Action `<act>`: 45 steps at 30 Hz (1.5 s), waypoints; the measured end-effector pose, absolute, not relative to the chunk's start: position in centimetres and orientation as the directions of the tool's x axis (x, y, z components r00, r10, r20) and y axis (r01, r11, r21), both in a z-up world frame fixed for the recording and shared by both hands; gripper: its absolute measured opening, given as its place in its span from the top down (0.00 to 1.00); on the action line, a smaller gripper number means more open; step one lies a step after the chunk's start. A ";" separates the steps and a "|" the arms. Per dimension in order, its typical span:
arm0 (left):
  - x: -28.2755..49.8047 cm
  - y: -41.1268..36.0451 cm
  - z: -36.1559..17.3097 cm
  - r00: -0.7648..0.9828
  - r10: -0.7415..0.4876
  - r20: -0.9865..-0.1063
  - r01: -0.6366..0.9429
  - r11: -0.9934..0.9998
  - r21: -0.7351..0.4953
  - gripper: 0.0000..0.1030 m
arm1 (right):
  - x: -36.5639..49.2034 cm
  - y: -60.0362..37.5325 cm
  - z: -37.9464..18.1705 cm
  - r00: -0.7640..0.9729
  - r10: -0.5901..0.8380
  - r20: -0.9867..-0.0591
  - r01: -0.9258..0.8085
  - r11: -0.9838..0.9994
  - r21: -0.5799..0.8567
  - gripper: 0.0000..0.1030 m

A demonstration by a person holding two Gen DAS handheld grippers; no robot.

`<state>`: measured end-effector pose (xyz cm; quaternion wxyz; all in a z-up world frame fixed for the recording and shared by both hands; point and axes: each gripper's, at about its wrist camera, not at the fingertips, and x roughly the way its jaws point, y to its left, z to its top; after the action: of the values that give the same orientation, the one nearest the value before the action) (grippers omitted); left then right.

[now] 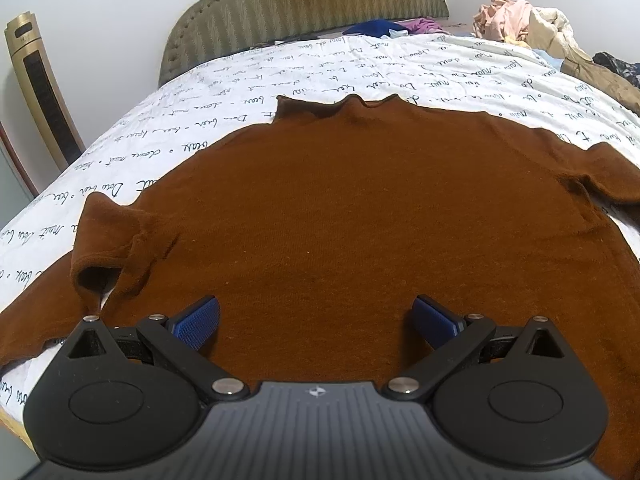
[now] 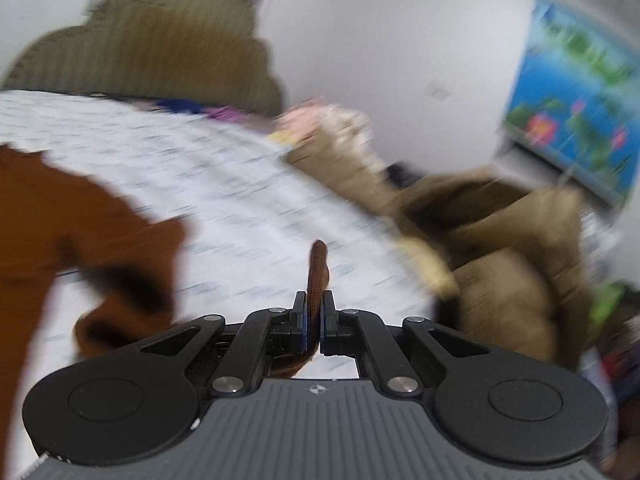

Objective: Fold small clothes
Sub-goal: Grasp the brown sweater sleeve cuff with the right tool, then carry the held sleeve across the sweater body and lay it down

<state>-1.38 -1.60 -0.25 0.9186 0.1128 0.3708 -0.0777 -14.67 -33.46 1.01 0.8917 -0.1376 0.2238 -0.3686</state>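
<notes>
From my left wrist camera I see the rust-brown knitted short-sleeved sweater (image 1: 360, 208) spread flat on the white bedsheet printed with dark cursive writing (image 1: 248, 88), its neck pointing toward the olive padded headboard (image 1: 304, 12). My left gripper (image 1: 316, 322) hangs over the lower body of the sweater with its 2 blue-padded fingers (image 1: 198, 322) spread wide and nothing between them. One sleeve lies doubled over on the left side of that view, its cuff opening facing the camera. The right wrist view is badly smeared. There, my right gripper (image 2: 316, 322) has its jaws pressed together on a narrow strip of the sweater's brown fabric, which sticks up beyond the fingertips while the rest of the garment lies to the left on the sheet. A heap of tan and pale clothes (image 2: 500, 248) sits at the far right side of the bed, and a gold-trimmed tower appliance (image 1: 40, 92) stands by the wall.
</notes>
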 end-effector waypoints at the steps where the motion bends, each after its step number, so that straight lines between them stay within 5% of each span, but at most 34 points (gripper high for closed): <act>1: -1.4 -1.5 -0.2 0.714 -0.058 -0.698 0.222 0.964 0.147 0.00 | -14.9 -34.6 1.7 0.602 -0.758 -0.251 0.630 0.644 -0.433 0.94; 7: -0.8 -0.7 0.1 0.719 -0.050 -0.694 0.194 0.972 0.130 0.00 | -18.5 -41.5 5.4 0.477 -0.876 -0.072 0.817 0.472 -0.331 0.94; 15: 0.0 -0.3 0.0 0.718 -0.038 -0.695 0.180 0.975 0.133 0.00 | -20.2 -47.3 0.9 0.613 -0.695 -0.376 0.780 0.609 0.146 0.94; 22: -0.1 0.2 0.0 0.719 -0.062 -0.692 0.195 0.974 0.116 0.00 | -21.1 -48.0 -3.7 0.699 -0.533 -0.477 0.714 0.481 0.509 0.91; 24: 0.0 0.3 -0.1 0.715 -0.063 -0.696 0.195 0.974 0.112 0.00 | -21.4 -48.7 -4.4 0.690 -0.529 -0.495 0.721 0.441 0.534 0.82; 31: 0.3 0.3 -0.4 0.706 -0.057 -0.706 0.188 0.976 0.110 0.00 | -21.5 -48.7 -4.4 0.681 -0.535 -0.499 0.729 0.432 0.531 0.78; 34: 0.3 0.4 -0.4 0.707 -0.053 -0.706 0.185 0.976 0.112 0.00 | -21.8 -48.0 -3.9 0.682 -0.556 -0.475 0.727 0.447 0.520 0.89; 45: 1.0 0.8 -0.5 0.710 -0.050 -0.703 0.171 0.980 0.103 0.00 | -19.0 -45.1 3.2 0.748 -0.620 -0.237 0.625 0.537 0.567 0.89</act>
<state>0.97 0.81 -0.54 0.9211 0.0804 0.3761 -0.0602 -18.96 -45.08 3.16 0.8766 0.3248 0.0036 -0.3552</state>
